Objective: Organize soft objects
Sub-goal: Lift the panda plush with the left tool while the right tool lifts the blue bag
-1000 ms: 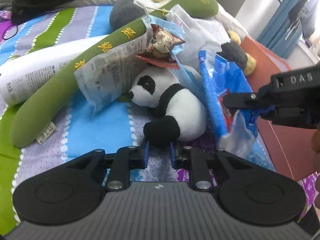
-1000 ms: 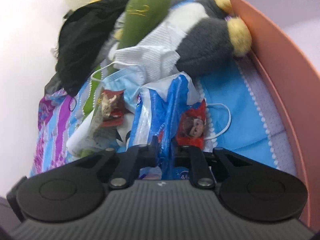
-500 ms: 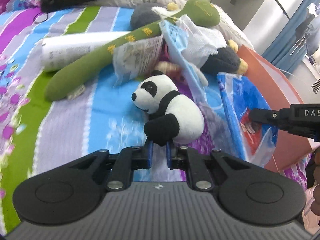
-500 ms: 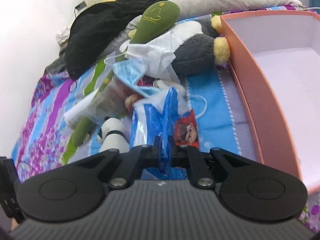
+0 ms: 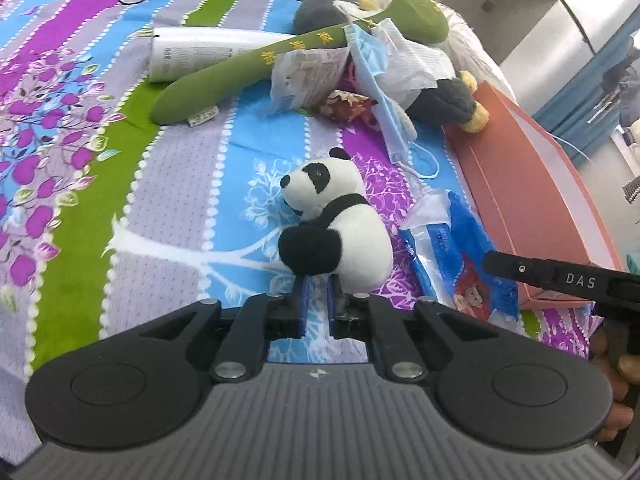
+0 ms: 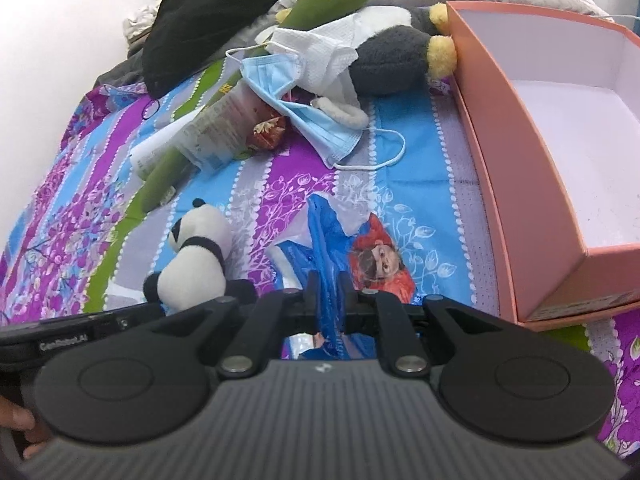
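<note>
My left gripper (image 5: 316,294) is shut on the black leg of a small panda plush (image 5: 340,228), which also shows in the right wrist view (image 6: 196,256), held clear of the pile. My right gripper (image 6: 329,292) is shut on a blue plastic tissue pack (image 6: 344,248), which also shows in the left wrist view (image 5: 456,256), beside the panda. A long green plush (image 5: 280,52), a grey and yellow plush (image 6: 396,60), a blue face mask (image 6: 304,112) and a white cloth (image 6: 324,52) lie heaped at the back of the bed.
An open orange box (image 6: 516,152) with a pale inside stands on the right of the bed. A white tube (image 5: 192,54), a printed plastic bag (image 5: 308,76) and a snack wrapper (image 6: 268,132) lie in the heap. Black clothing (image 6: 208,12) lies behind.
Both grippers have pulled back from the heap, carrying the panda and the blue pack with them. The mask, bag and wrapper stayed behind with the green plush.
</note>
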A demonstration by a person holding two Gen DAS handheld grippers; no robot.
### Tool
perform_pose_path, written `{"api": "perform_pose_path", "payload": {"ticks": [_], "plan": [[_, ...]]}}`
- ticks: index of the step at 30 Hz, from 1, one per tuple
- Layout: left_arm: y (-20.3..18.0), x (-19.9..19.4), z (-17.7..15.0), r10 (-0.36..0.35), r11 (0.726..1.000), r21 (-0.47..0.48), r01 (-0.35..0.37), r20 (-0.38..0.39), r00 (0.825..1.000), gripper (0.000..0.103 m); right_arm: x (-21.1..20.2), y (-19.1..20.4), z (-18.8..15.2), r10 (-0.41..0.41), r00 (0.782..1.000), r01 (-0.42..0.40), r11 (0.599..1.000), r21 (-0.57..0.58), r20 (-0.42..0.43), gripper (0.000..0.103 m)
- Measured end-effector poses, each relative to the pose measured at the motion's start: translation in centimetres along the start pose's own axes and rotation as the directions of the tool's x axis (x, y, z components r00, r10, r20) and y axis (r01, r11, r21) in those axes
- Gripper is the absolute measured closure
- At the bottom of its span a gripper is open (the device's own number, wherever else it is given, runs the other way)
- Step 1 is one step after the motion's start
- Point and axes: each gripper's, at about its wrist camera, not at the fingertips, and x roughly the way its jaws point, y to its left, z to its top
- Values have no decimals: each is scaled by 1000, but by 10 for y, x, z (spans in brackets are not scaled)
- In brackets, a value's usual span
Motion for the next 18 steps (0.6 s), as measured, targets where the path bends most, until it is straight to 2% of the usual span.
{"api": "perform_pose_path", "payload": {"ticks": [2, 4, 5, 6, 7, 8, 9, 15, 18], "plan": [[-3, -3, -1, 0, 1000, -13, 0, -4, 1000, 92, -1, 1, 2, 14, 1000, -14, 1000, -5, -4, 86], [-6, -7, -3, 3, 1000, -25, -4, -6, 1000, 90, -3, 3, 3, 15, 1000, -15, 1000, -13, -5, 72], [-7, -7, -4, 8, 999, -31, -8, -10, 1000, 82, -5, 3, 4, 19, 1000, -19, 1000, -15, 1, 69], [-9, -9, -4, 9, 999, -39, -10, -11, 1000, 78, -7, 3, 5, 26, 1000, -26, 1000, -16, 7, 60], [-10, -11, -5, 2, 999, -48, -3, -7, 1000, 68, -9, 2, 6, 31, 999, -31, 999, -17, 13, 51], [-12, -12, -5, -6, 999, -52, 6, -1, 1000, 61, -11, 2, 6, 33, 999, -33, 999, -20, 19, 48], [-14, -13, -5, -11, 999, -48, 11, 4, 1000, 59, -11, 1, 6, 30, 999, -30, 999, -25, 25, 45], [-28, -6, 7, 9, 1000, -21, -9, 9, 1000, 53, -4, 0, -4, 31, 1000, -30, 997, -65, 4, 45], [-35, 1, 16, 45, 999, -13, -45, 35, 998, 48, 2, 4, -10, 18, 1000, -17, 994, -110, 7, 46]]}}
